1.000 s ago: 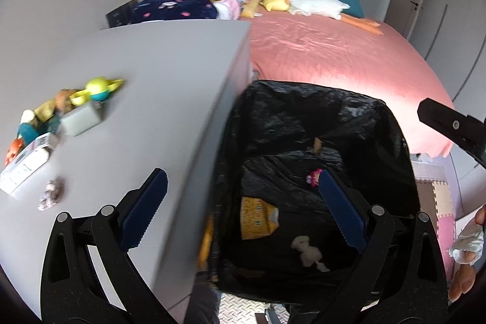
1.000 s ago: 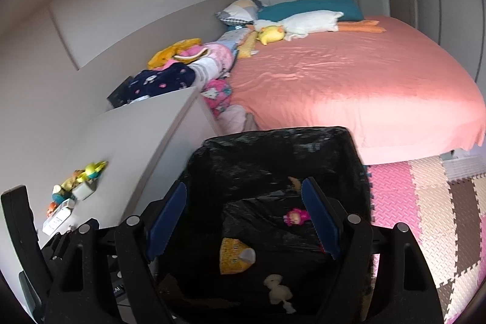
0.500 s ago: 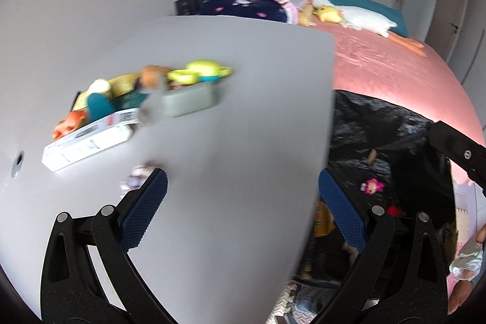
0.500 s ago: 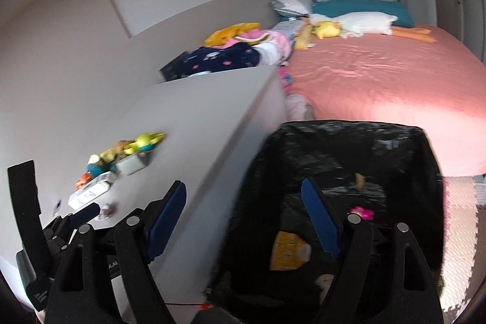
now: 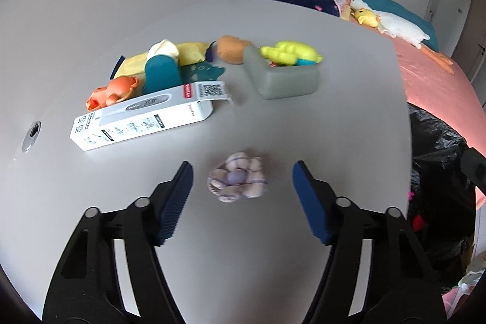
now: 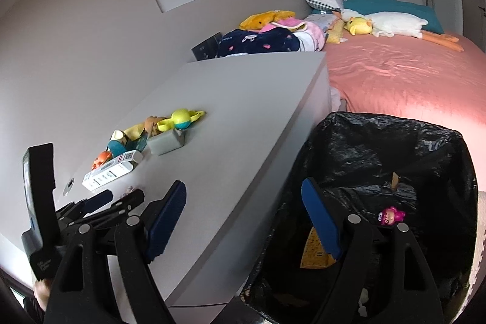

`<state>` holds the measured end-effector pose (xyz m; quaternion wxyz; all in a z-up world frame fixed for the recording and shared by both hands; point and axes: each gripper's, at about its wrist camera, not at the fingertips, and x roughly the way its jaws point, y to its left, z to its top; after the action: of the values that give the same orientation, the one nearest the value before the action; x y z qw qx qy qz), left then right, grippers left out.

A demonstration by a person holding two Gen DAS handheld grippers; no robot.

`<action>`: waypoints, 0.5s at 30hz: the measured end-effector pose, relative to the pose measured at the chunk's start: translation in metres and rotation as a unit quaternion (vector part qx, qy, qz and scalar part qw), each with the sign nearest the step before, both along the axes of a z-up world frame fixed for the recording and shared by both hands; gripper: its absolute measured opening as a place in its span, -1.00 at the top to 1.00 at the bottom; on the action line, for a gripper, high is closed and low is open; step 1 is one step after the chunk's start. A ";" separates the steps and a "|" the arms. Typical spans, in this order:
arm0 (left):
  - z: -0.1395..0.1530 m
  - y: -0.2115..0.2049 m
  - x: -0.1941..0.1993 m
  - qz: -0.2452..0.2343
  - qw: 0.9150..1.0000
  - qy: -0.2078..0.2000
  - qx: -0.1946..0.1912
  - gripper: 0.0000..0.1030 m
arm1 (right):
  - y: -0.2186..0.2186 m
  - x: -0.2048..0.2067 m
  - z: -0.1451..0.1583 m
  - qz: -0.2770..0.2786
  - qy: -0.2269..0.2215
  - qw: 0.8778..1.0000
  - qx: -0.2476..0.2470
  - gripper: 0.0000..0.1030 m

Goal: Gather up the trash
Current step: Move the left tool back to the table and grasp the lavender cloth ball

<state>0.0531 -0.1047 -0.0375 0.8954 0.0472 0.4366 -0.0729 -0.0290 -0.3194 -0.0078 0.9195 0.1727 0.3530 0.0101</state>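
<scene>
Since a second before, the left gripper (image 5: pixel 243 187) had swung away from the black-lined trash bin (image 6: pixel 395 141) and come over the grey tabletop (image 5: pixel 303 126). Its jaws were closing, but the blue pads (image 5: pixel 177 199) were apart from the target: a small crumpled wad (image 5: pixel 236 179), pale with lilac stripes, which lay on the table between them and nearer to the left pad.

To do this step well, I think the person needed to bring the gripper a little forward and down, so that the pads meet the wad at its middle and not only at its near edge. It looked soft and light, so a pinch from one side could push it away.

Farther on the table lay a white box (image 5: pixel 142 117), then a grey tray (image 5: pixel 282 81) with toys; these should stay untouched.

The right gripper (image 6: pixel 243 217) stood with jaws apart and nothing between them, near the bin, which stood right of the table.
</scene>
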 end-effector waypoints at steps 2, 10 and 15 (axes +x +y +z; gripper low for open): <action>-0.004 0.003 0.003 -0.001 1.000 0.007 0.000 -0.01 | 0.002 0.002 -0.001 0.002 0.002 1.000 0.000 -0.53; -0.005 0.009 0.006 -0.006 1.000 0.000 -0.007 0.45 | 0.012 0.013 -0.002 0.023 0.005 1.000 -0.009 -0.53; -0.001 0.017 0.008 -0.002 1.000 -0.002 -0.019 0.55 | 0.027 0.026 -0.001 0.041 0.006 0.999 -0.020 -0.53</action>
<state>0.0608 -0.0882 -0.0385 0.8968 0.0314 0.4336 -0.0823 -0.0035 -0.2927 -0.0088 0.9194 0.1397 0.3656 0.0399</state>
